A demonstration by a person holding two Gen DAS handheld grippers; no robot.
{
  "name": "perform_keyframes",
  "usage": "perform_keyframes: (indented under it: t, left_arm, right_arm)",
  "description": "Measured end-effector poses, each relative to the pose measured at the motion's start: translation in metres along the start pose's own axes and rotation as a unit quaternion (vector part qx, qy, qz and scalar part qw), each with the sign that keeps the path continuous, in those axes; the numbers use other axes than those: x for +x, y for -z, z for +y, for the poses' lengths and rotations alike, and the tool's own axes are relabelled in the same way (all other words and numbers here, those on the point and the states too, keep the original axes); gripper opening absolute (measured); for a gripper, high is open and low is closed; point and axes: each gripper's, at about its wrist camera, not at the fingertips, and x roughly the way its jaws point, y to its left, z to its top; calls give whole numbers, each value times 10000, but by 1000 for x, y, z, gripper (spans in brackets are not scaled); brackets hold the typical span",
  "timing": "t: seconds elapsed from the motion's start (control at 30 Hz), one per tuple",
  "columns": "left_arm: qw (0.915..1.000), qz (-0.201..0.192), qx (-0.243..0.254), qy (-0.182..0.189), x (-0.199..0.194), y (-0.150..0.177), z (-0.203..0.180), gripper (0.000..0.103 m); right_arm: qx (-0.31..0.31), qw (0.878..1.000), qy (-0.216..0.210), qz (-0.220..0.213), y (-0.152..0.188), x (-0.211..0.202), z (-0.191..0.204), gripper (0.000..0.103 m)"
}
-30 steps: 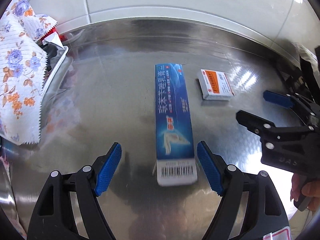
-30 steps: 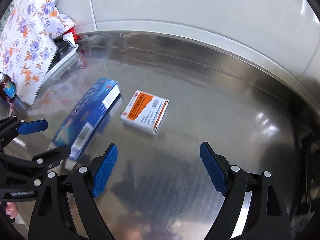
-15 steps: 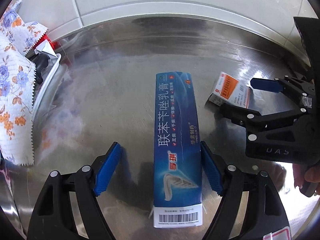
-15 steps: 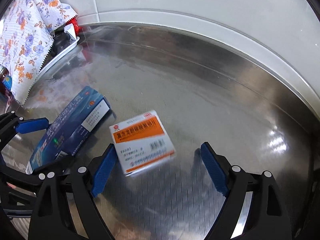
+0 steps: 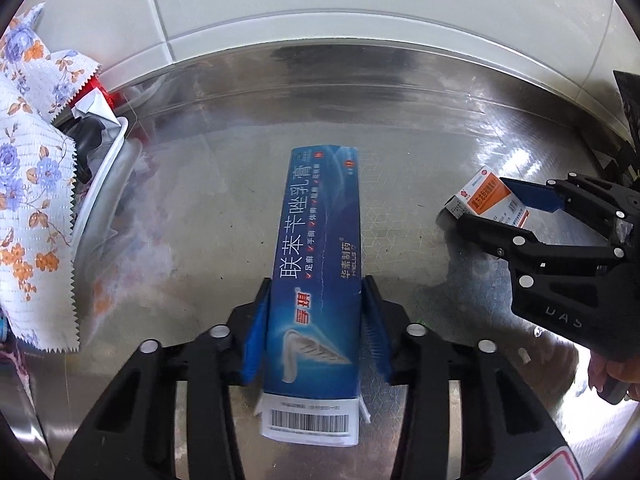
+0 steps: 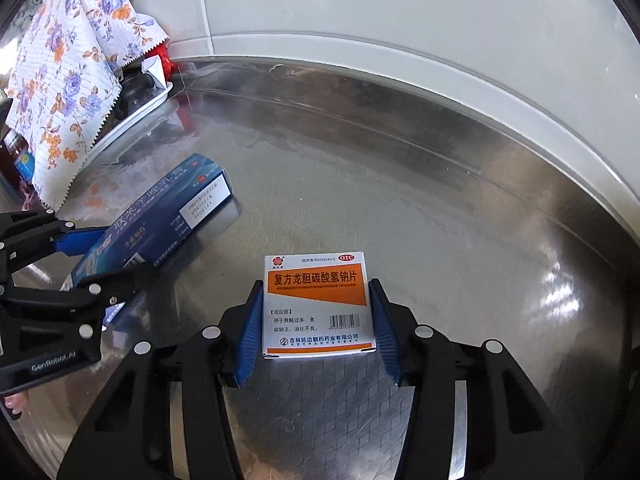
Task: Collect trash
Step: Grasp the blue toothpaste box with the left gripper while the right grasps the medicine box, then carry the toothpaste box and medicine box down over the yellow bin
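Note:
A long blue ointment box [image 5: 316,264] lies on the steel counter, and my left gripper [image 5: 316,312] is shut on its near half, blue pads against both long sides. It also shows in the right wrist view [image 6: 160,224]. A small white and orange medicine box [image 6: 318,304] sits between the pads of my right gripper [image 6: 318,316], which is shut on it. In the left wrist view the same small box [image 5: 490,200] shows in the right gripper [image 5: 508,210] at the right.
A white tray [image 5: 102,184] with dark items and a floral cloth [image 5: 28,184] over it stands at the left; it also shows in the right wrist view [image 6: 140,116]. A white tiled wall [image 6: 400,20] rises behind the steel counter [image 6: 440,200].
Both grippers moved forward over their boxes and closed: the left on the blue box, the right on the white and orange box.

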Motion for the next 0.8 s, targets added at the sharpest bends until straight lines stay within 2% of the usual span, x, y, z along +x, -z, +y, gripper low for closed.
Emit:
perform_keyframes:
  t: [0.23, 0.53, 0.8]
  left_arm:
    - [9999, -41, 104, 20, -7, 6, -1, 40]
    - [9991, -286, 294, 79, -43, 23, -4, 40]
    - [9970, -457, 576, 224, -91, 64, -4, 40]
  right_arm:
    - [109, 9999, 69, -44, 12, -14, 2, 52]
    - [276, 9993, 157, -191, 31, -49, 21, 52]
    - [486, 9979, 320, -286, 72, -95, 57, 52]
